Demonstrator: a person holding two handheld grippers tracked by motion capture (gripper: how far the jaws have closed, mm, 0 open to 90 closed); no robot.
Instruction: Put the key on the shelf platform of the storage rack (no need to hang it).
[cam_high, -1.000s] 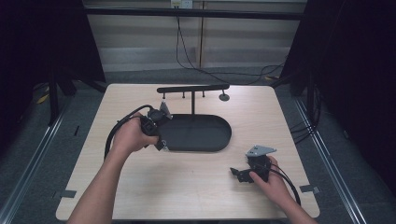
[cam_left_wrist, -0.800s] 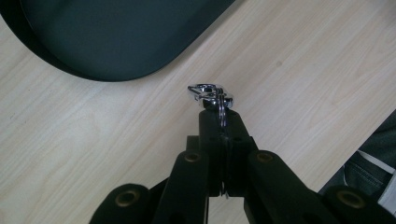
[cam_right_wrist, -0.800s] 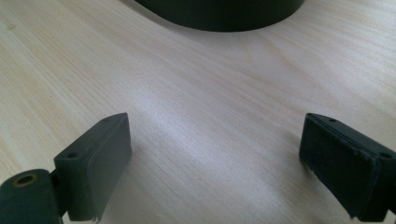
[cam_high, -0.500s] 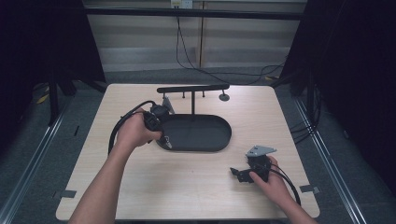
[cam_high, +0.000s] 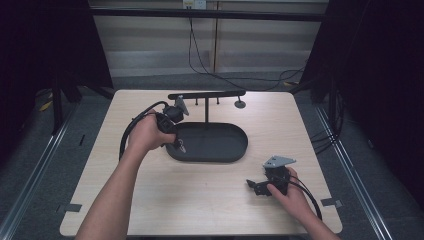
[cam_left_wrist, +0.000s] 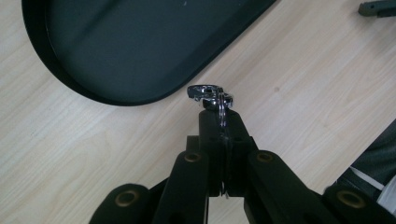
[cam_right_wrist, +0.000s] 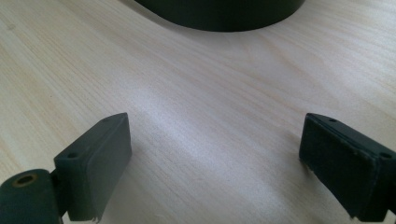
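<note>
The left claw (cam_left_wrist: 219, 135) is pinching a small chrome metal clasp (cam_left_wrist: 210, 95) just beside the black oval tray (cam_left_wrist: 130, 46), risking slippage from the thin grip, while the right claw (cam_right_wrist: 215, 168) is resting wide open over the light wooden table (cam_right_wrist: 196, 93).

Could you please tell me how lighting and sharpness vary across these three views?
High view: table evenly lit, surroundings dark. Left gripper view: glare on the metal clasp, near jaws soft. Right gripper view: bright sheen on the wood between the open jaws, tray edge blurred.
</note>
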